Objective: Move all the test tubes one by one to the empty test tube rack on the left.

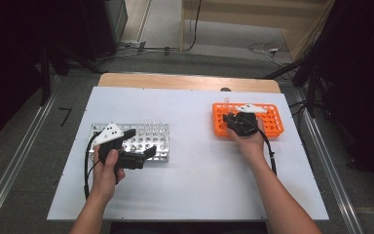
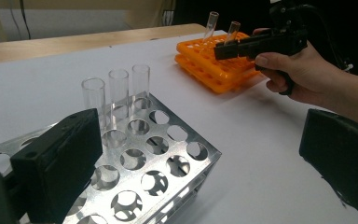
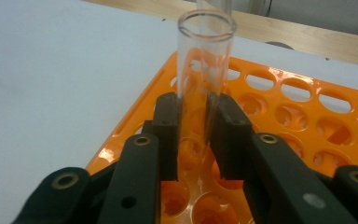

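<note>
My right gripper (image 3: 196,135) is shut on a clear glass test tube (image 3: 204,60) that stands upright in the orange rack (image 3: 307,116). A second tube rises just behind it. From the left gripper view, two tubes (image 2: 233,31) stick up by the right gripper (image 2: 221,49) over the orange rack (image 2: 205,67). My left gripper (image 2: 200,135) is open, its jaws on either side of the metal rack (image 2: 168,156)'s corner with nothing gripped. Three empty glass tubes (image 2: 119,91) stand in that rack. In the high view, the left gripper (image 1: 142,142) lies over the metal rack (image 1: 163,157) and the right gripper (image 1: 230,118) over the orange rack (image 1: 274,124).
Both racks sit on a white board (image 1: 195,180) over a wooden table (image 1: 185,81). Open board lies between the racks and in front of them. Cables (image 1: 268,48) run on the floor beyond, and dark stands flank both sides.
</note>
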The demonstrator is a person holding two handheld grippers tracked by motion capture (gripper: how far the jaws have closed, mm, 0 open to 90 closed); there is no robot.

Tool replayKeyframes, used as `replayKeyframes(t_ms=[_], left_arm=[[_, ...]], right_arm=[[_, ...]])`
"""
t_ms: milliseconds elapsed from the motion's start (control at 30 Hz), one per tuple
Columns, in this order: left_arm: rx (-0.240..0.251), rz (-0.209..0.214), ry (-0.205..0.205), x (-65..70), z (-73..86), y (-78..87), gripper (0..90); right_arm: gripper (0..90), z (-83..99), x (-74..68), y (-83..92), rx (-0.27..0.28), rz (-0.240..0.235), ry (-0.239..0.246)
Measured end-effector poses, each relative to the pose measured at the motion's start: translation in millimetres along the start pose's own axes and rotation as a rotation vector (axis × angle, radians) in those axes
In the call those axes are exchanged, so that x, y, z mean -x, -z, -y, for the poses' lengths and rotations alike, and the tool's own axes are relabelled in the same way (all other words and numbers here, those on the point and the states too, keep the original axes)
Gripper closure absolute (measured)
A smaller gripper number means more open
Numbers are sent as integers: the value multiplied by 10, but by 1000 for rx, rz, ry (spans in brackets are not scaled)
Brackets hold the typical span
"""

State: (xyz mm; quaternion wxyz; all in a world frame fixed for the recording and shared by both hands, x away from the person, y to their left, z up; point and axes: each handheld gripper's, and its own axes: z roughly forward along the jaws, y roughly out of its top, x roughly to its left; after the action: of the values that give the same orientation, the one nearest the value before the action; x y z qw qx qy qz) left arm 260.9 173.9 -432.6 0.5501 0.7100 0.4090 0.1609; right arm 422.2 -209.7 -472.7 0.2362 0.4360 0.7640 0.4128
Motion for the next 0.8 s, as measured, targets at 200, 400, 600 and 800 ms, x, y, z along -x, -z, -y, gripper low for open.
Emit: replayKeyframes(t_ms=[200,400,600,800], left_arm=[[-2,1,-2,5,-2,-3,0],[3,-4,0,1,-4,0,0],[9,-5,-2,7,-16,12,0],[8,-5,-5,30,-23,7,0]], right_arm=[[731,-3,-28,-4,14,9,19],[733,-42,-5,84,51,-3,11],[734,-92,1,233,98,-26,14],[734,-107,-22,394,130,-39,21]])
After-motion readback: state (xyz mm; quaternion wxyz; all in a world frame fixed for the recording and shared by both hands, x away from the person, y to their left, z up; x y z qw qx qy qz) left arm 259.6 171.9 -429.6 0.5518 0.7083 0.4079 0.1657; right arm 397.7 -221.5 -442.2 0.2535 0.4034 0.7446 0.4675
